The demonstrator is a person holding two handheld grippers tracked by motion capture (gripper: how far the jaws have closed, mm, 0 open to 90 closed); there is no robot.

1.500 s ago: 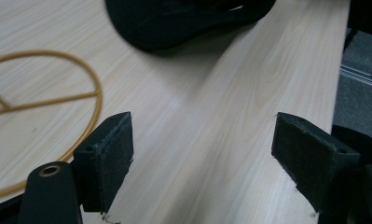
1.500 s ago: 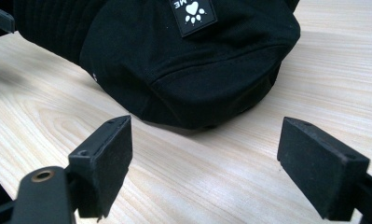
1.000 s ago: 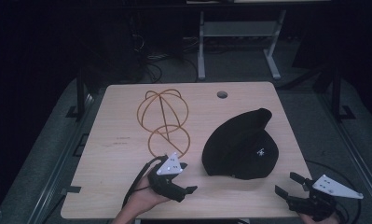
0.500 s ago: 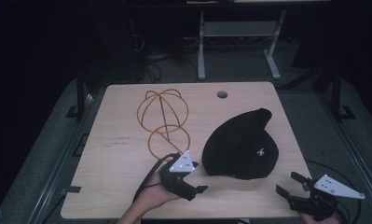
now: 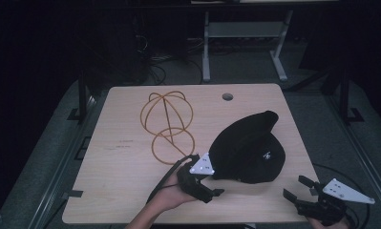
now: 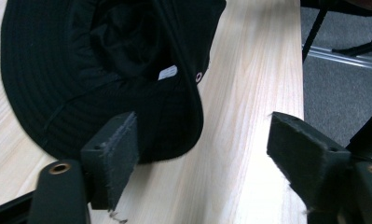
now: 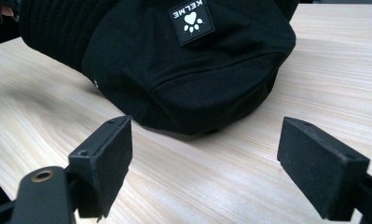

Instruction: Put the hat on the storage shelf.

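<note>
High view: our left gripper point(image 5: 216, 187), which a second ago lay further left along the lower edge, now meets the brim of the black hat point(image 5: 249, 148) at lower centre, jaws wide and empty. Our right gripper point(image 5: 298, 189) waits open at lower right; grasping seems imminent.

This looks like a lab or recording studio. A bare wooden table point(image 5: 131, 157) stands on grey carpet, with dark surroundings. At 12 o'clock, loose cables point(image 5: 154, 59) lie beside a metal stand point(image 5: 245, 36).
</note>
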